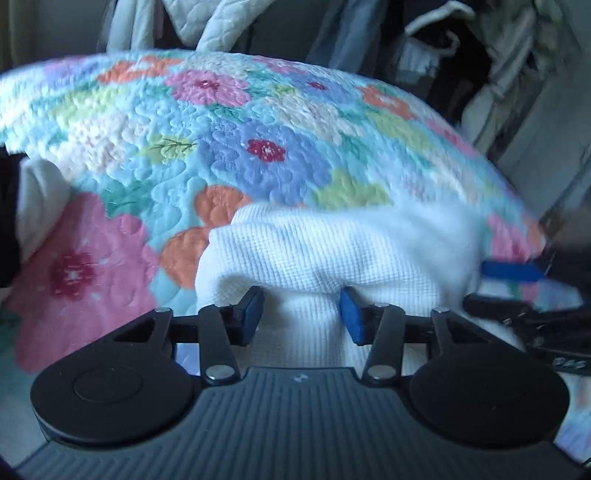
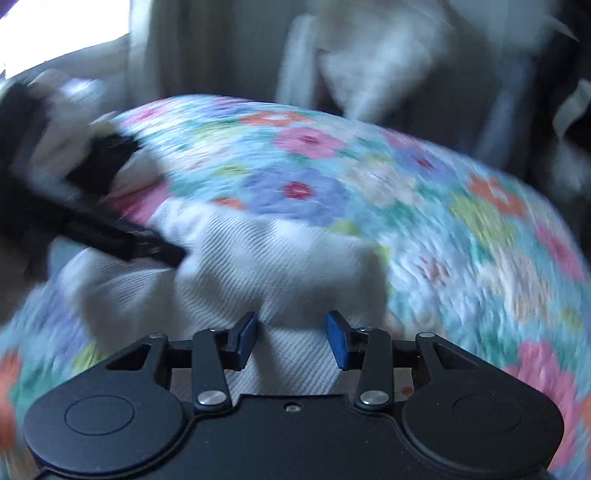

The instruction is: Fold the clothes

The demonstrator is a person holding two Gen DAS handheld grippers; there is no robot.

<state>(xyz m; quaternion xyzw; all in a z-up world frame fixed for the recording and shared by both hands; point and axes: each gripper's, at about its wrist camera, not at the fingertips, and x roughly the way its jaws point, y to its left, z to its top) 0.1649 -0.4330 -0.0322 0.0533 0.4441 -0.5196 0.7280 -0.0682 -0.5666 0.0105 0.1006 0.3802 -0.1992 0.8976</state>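
A white waffle-knit garment [image 1: 332, 251] lies bunched on a flowered quilt [image 1: 258, 140]. My left gripper [image 1: 301, 308] is shut on a fold of it, and the cloth necks in between the two blue pads. At the right edge of that view, one blue pad [image 1: 513, 272] of my right gripper touches the same garment. In the right wrist view the white garment [image 2: 258, 258] is pinched the same way in my right gripper [image 2: 291, 334]. A black finger [image 2: 147, 245] of my left gripper reaches onto the cloth from the left. Both views are blurred.
The quilt [image 2: 424, 206] covers a rounded, padded surface that drops off at its far side. Behind it hang pale and dark clothes [image 1: 461, 55]. A white cloth lump [image 1: 40, 199] sits at the quilt's left edge. A bright window [image 2: 55, 29] is at the upper left.
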